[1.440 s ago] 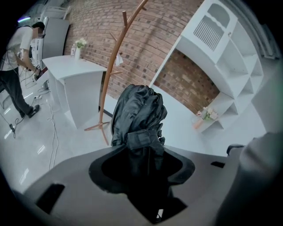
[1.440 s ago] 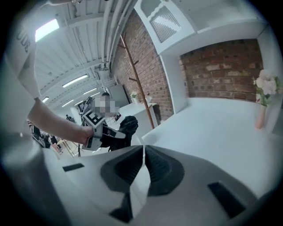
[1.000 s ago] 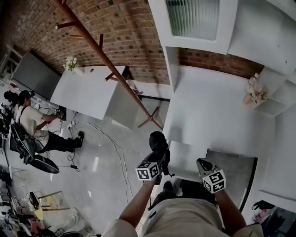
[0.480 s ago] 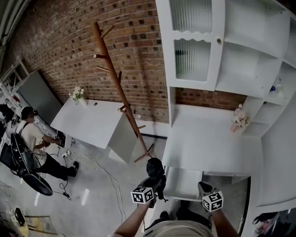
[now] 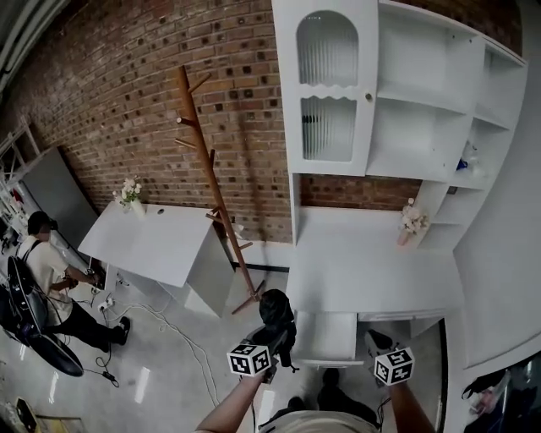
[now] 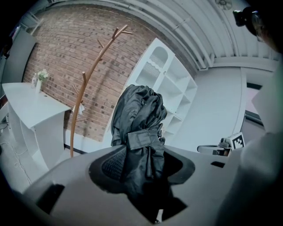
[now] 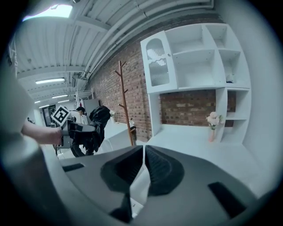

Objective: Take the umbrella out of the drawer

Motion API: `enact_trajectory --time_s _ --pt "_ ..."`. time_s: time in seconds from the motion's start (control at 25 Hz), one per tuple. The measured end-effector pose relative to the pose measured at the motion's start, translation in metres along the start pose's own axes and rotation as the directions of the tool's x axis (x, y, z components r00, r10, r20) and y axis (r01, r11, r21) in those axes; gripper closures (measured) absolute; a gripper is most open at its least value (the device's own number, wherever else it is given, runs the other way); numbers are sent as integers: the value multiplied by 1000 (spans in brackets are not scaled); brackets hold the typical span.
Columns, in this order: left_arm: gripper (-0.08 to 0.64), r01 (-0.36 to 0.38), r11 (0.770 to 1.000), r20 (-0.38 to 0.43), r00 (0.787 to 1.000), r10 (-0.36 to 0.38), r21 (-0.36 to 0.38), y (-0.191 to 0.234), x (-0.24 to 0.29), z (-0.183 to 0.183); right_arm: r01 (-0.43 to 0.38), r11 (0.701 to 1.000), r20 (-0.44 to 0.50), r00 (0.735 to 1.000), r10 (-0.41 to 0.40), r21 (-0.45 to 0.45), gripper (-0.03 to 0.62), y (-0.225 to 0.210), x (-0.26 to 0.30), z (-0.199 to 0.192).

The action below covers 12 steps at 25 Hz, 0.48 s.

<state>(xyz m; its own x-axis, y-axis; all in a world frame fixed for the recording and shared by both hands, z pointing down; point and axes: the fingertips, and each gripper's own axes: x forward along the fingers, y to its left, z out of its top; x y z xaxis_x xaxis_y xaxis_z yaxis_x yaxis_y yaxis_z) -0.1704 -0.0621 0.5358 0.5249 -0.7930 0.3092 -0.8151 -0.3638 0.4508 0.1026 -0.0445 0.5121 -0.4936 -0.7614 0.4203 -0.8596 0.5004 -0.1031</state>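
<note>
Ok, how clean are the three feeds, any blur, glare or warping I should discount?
Head view: sharp, evenly lit, the white cabinet bows at the edges. Left gripper view: strong fisheye with black corners, the umbrella crisp. Right gripper view: same warping, ceiling lamp blown out.

The left gripper (image 5: 272, 342) lifts the folded black umbrella (image 5: 275, 309) higher above the open drawer (image 5: 325, 334). The right gripper (image 5: 376, 340) rises beside it, and the 2 now sit lower in the head view.
</note>
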Motion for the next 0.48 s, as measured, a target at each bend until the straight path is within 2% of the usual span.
enact_trajectory --time_s 0.28,0.48 --pt "351 79 995 19 997 -80 55 -26 -11 24 19 1000 -2 1000 -19 -1 558 5 -41 9" --pt "351 102 991 29 994 -105 84 -44 -16 33 28 999 11 1000 -28 -14 558 2 -64 21"
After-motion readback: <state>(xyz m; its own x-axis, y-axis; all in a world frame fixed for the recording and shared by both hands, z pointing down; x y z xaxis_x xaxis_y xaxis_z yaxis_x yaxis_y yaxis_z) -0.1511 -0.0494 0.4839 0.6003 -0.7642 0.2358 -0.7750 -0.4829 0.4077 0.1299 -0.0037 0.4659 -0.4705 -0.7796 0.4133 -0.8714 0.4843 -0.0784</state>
